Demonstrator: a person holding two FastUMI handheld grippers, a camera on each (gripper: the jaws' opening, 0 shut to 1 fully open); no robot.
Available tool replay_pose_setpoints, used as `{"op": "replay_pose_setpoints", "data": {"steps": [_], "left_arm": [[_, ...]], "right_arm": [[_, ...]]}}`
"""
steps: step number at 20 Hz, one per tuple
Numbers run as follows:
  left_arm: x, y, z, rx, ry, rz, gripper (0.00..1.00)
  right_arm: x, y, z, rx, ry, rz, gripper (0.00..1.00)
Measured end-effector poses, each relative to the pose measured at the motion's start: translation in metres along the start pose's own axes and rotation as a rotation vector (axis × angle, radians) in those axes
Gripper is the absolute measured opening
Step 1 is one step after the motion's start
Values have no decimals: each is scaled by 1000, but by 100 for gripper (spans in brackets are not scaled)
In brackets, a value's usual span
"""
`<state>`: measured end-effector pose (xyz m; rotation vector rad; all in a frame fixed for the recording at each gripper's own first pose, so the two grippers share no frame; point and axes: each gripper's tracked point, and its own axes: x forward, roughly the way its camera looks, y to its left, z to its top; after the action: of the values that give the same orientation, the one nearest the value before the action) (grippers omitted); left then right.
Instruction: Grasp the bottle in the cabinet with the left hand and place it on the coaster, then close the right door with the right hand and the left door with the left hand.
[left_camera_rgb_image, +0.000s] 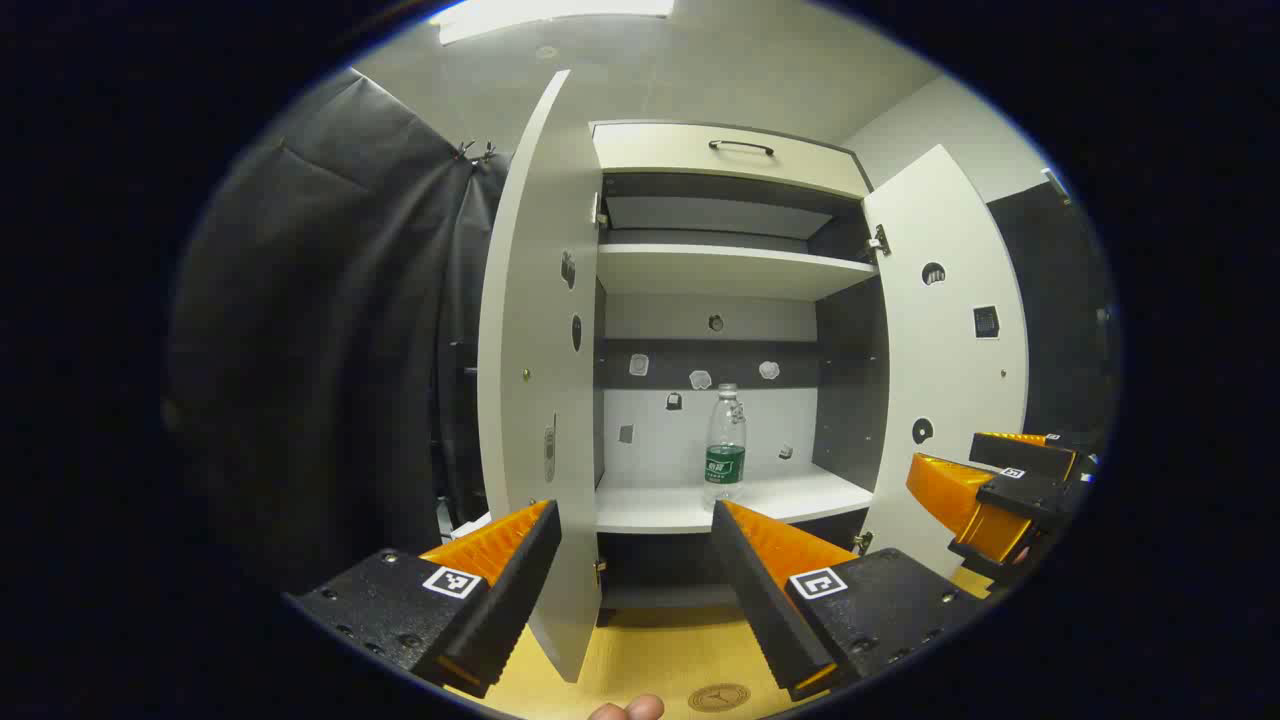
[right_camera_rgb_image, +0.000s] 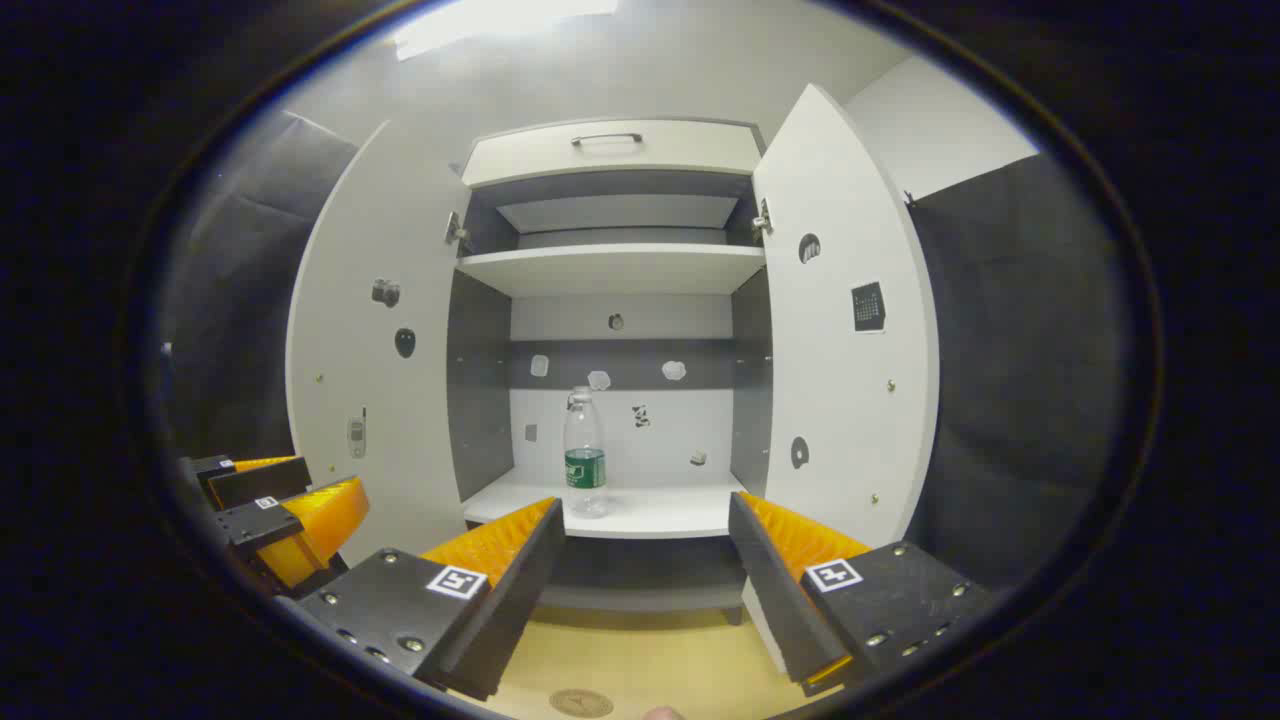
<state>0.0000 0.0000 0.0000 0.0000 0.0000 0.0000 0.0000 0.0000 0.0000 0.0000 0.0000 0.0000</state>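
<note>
A clear plastic bottle (left_camera_rgb_image: 725, 446) with a green label stands upright on the lower shelf (left_camera_rgb_image: 690, 505) of the open white cabinet; it also appears in the right gripper view (right_camera_rgb_image: 585, 455). Both doors are swung open: the left door (left_camera_rgb_image: 535, 370) (right_camera_rgb_image: 375, 360) and the right door (left_camera_rgb_image: 945, 340) (right_camera_rgb_image: 850, 330). My left gripper (left_camera_rgb_image: 635, 515) is open, well short of the shelf, nothing between its fingers. My right gripper (right_camera_rgb_image: 645, 510) is also open and empty; it shows at the right edge of the left gripper view (left_camera_rgb_image: 985, 490). A round brown coaster (left_camera_rgb_image: 718, 697) (right_camera_rgb_image: 581, 703) lies on the wooden table below.
The cabinet has an upper shelf (left_camera_rgb_image: 725, 270) and a top drawer with a dark handle (left_camera_rgb_image: 741, 147). Small stickers dot the back wall and doors. Black cloth hangs on both sides. A fingertip (left_camera_rgb_image: 627, 709) pokes in at the bottom edge. The yellow tabletop (right_camera_rgb_image: 640, 660) lies before the cabinet.
</note>
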Motion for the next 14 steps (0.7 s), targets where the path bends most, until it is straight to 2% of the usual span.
{"op": "replay_pose_setpoints", "data": {"steps": [2, 3, 4, 6, 7, 11, 12, 14], "left_arm": [[0, -1, 1, 2, -1, 3, 96], [-1, 0, 0, 1, 0, 3, 96], [0, 1, 1, 0, 1, 8, 96], [0, 0, 1, 4, 2, 10, 96], [0, 0, 1, 8, 1, 14, 96], [-1, -2, 3, 15, -5, 18, 96], [-1, -2, 4, 15, -6, 18, 96], [0, -2, 4, 17, -5, 22, 96]], "right_arm": [[0, -1, -1, 1, 1, 1, 100], [1, -1, 0, 4, 1, 5, 96], [0, -1, -1, 7, 3, 6, 100], [2, -2, -2, 12, 5, 8, 96], [2, -2, -3, 13, 8, 12, 100], [3, -1, -1, 18, 4, 21, 100], [3, 0, -1, 19, 1, 23, 96], [4, -3, -2, 18, 4, 21, 100]]}}
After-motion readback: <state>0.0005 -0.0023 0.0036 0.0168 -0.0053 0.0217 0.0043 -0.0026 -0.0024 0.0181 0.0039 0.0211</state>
